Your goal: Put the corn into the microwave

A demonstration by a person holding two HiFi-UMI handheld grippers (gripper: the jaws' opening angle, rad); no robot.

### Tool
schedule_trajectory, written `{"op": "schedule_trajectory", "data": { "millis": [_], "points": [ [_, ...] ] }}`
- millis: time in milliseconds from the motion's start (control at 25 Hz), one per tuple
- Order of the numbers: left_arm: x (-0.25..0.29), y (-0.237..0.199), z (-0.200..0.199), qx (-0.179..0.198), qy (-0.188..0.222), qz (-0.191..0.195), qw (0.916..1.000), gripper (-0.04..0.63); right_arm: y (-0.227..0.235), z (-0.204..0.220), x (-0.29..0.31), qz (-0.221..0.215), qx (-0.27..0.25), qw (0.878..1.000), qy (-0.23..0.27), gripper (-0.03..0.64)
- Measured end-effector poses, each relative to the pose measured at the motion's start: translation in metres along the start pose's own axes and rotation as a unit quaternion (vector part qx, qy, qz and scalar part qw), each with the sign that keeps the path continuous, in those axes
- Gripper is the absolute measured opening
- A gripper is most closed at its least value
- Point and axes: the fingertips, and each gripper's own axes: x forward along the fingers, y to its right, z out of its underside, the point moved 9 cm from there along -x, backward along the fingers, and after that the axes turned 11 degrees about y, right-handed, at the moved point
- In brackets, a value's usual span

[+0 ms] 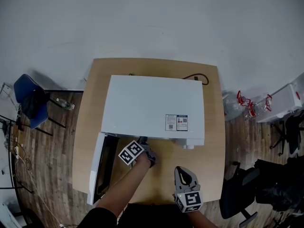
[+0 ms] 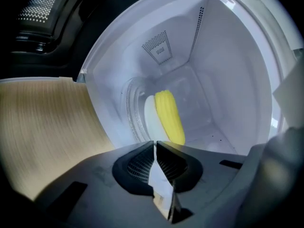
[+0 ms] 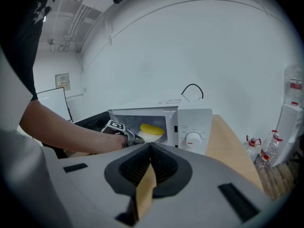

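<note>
The yellow corn (image 2: pixel 169 115) lies on a white plate (image 2: pixel 151 120) inside the white microwave (image 1: pixel 152 108), on its turntable. The microwave door (image 1: pixel 97 167) hangs open to the left. My left gripper (image 2: pixel 155 145) is shut with nothing between its jaws, and sits just at the cavity mouth, short of the corn. In the head view the left gripper (image 1: pixel 145 144) is at the microwave's front opening. My right gripper (image 1: pixel 184 174) is shut and empty, held back over the table's front edge. From the right gripper view (image 3: pixel 150 147) the corn (image 3: pixel 152 128) shows through the open front.
The microwave stands on a wooden table (image 1: pixel 209 160), its black cable (image 1: pixel 194 77) at the back. A blue chair (image 1: pixel 31 101) stands left of the table, a black office chair (image 1: pixel 242 184) right of it. Water bottles (image 1: pixel 251 106) and a white unit (image 1: pixel 287 101) are on the floor.
</note>
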Motion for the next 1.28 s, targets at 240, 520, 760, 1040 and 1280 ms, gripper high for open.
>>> {"op": "schedule_trajectory", "data": {
  "millis": [240,520,760,1040,1280],
  "points": [
    [0.0,-0.001,-0.001,-0.005,0.002,-0.002,1.0,0.026,0.003,-0.002,0.001,0.004,-0.002,1.0,0.003,0.06],
    [-0.021,0.001,-0.004,-0.009,0.003,0.013,0.9999,0.026,-0.004,-0.007,-0.009,0.006,-0.008,1.0,0.015,0.06],
    [-0.073,0.014,-0.012,0.005,-0.008,0.046,0.9989,0.026,-0.023,-0.012,-0.025,0.008,-0.006,0.999,0.038,0.06],
    [-0.161,0.033,-0.022,0.061,-0.011,0.112,0.9917,0.018,-0.045,-0.017,-0.057,0.03,-0.007,0.997,0.07,0.06],
    [-0.245,0.049,-0.023,0.149,-0.001,0.18,0.9724,0.015,-0.073,-0.008,-0.095,0.035,-0.015,0.996,0.078,0.06]
  ]
}}
